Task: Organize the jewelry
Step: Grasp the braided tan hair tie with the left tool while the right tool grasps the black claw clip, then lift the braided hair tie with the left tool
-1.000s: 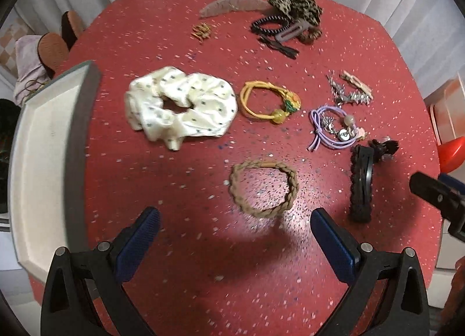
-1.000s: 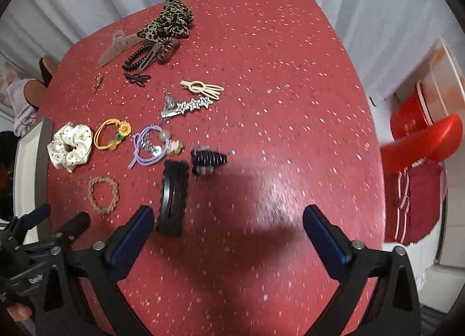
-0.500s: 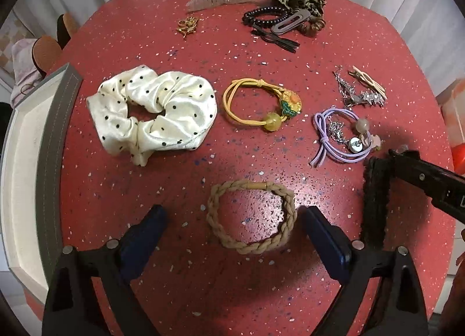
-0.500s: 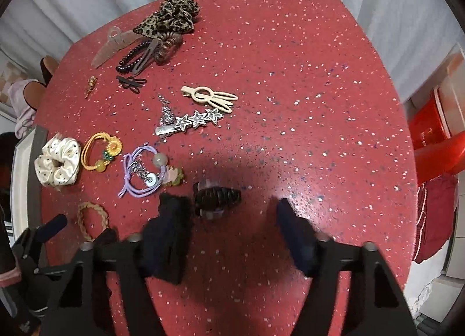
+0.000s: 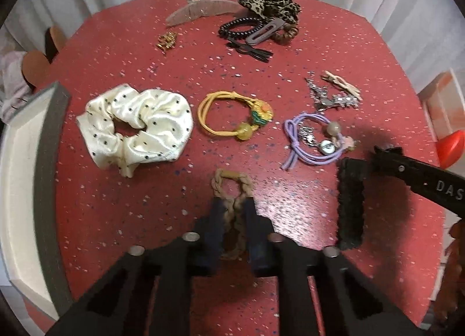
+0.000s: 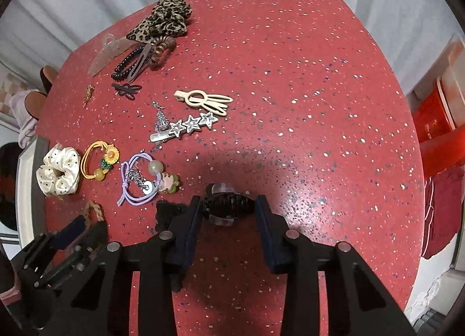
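Two grippers are closing at once. The left gripper (image 5: 232,211) squeezes a tan braided hair tie (image 5: 231,190) into a narrow loop on the red table (image 5: 116,205). The right gripper (image 6: 228,213) narrows around a small black claw clip (image 6: 225,205), pads nearly touching it.

On the table (image 5: 116,219), the tray (image 5: 17,190) lies at the left edge, the scrunchie (image 5: 136,126) right of it, then the flower tie (image 5: 232,117) and the charm tie (image 5: 314,138), with the braided band (image 5: 231,181) nearer and the claw clips (image 5: 200,10) far.
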The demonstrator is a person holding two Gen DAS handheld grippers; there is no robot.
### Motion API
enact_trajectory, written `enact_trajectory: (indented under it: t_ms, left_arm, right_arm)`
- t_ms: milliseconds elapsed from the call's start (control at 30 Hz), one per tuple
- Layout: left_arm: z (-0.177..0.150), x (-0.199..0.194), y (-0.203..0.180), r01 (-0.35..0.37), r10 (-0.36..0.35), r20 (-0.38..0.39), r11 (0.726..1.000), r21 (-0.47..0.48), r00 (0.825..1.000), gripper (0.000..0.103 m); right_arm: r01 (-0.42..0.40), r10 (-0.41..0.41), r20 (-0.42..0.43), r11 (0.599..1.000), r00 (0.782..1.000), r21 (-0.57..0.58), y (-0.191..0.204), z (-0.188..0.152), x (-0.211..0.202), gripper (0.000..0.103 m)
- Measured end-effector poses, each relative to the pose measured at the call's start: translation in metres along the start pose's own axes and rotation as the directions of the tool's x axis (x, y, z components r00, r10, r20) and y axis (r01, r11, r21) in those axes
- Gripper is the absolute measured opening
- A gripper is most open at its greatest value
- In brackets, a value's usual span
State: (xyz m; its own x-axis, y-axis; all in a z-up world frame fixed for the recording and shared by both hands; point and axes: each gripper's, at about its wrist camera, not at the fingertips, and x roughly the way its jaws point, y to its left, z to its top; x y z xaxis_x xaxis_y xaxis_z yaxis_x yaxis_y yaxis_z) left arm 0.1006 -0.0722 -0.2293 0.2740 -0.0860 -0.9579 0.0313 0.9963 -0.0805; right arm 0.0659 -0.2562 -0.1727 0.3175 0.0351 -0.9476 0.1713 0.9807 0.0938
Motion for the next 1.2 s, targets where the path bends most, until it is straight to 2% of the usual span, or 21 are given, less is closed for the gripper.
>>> enact_trajectory:
  t_ms: [133, 467, 633, 700, 733, 767, 800, 833, 867, 933, 1067, 1200]
  left_arm:
    - [0.0, -0.005, 0.004, 0.041, -0.041, -0.005, 0.999, -0.01, 0.999, 0.009]
    - [-0.009, -0.02, 0.016, 0.078, -0.078, -0.005, 0.997, -0.022, 0.997, 0.008]
    - [-0.015, -0.034, 0.011, 0.067, -0.069, 0.034, 0.996, 0.055, 0.997, 0.009]
    - [-0.014, -0.032, 0.006, 0.082, -0.084, 0.022, 0.994, 0.075, 0.996, 0.009]
    - [-0.015, -0.031, 0.004, 0.087, -0.089, 0.012, 0.992, 0.086, 0.996, 0.014]
    - [-0.015, -0.028, 0.002, 0.086, -0.087, 0.003, 0.992, 0.097, 0.996, 0.026]
    - [-0.015, -0.026, 0.0, 0.079, -0.079, -0.004, 0.992, 0.102, 0.997, 0.081]
    - [-0.014, -0.025, -0.002, 0.059, -0.06, 0.004, 0.994, 0.096, 0.998, 0.101]
    - [-0.015, -0.029, -0.004, 0.046, -0.049, 0.035, 0.994, 0.099, 0.998, 0.102]
    - [-0.016, -0.027, -0.01, 0.043, -0.047, 0.028, 0.99, 0.137, 0.998, 0.102]
    - [-0.017, -0.018, -0.021, -0.017, 0.01, 0.034, 0.979, 0.204, 0.999, 0.102]
    - [-0.023, -0.007, -0.03, 0.005, -0.007, 0.005, 0.963, 0.268, 1.0, 0.102]
  right_arm:
    - [-0.001, 0.001, 0.002, 1.0, 1.0, 0.011, -0.004, -0.003, -0.006, 0.04]
    - [-0.019, 0.019, -0.003, 1.0, 1.0, 0.02, -0.006, -0.021, -0.028, 0.04]
    - [-0.01, 0.01, -0.012, 0.999, 1.0, 0.031, -0.007, -0.03, -0.036, 0.04]
    - [-0.009, 0.009, -0.014, 0.999, 1.0, 0.036, -0.008, -0.033, -0.037, 0.04]
    - [-0.009, 0.01, -0.017, 0.999, 1.0, 0.039, -0.01, -0.035, -0.039, 0.04]
    - [-0.01, 0.011, -0.018, 0.999, 1.0, 0.042, -0.01, -0.037, -0.04, 0.04]
    - [-0.011, 0.012, -0.019, 0.999, 1.0, 0.045, -0.012, -0.039, -0.041, 0.04]
    - [-0.012, 0.013, -0.019, 0.999, 1.0, 0.049, -0.012, -0.04, -0.041, 0.04]
    - [-0.013, 0.014, -0.02, 0.999, 1.0, 0.052, -0.013, -0.041, -0.042, 0.04]
    - [-0.016, 0.018, -0.019, 0.998, 1.0, 0.063, -0.016, -0.044, -0.043, 0.04]
    - [-0.022, 0.023, -0.022, 0.996, 0.999, 0.083, -0.022, -0.047, -0.044, 0.04]
    - [-0.025, 0.027, -0.02, 0.995, 0.999, 0.101, -0.028, -0.049, -0.046, 0.04]
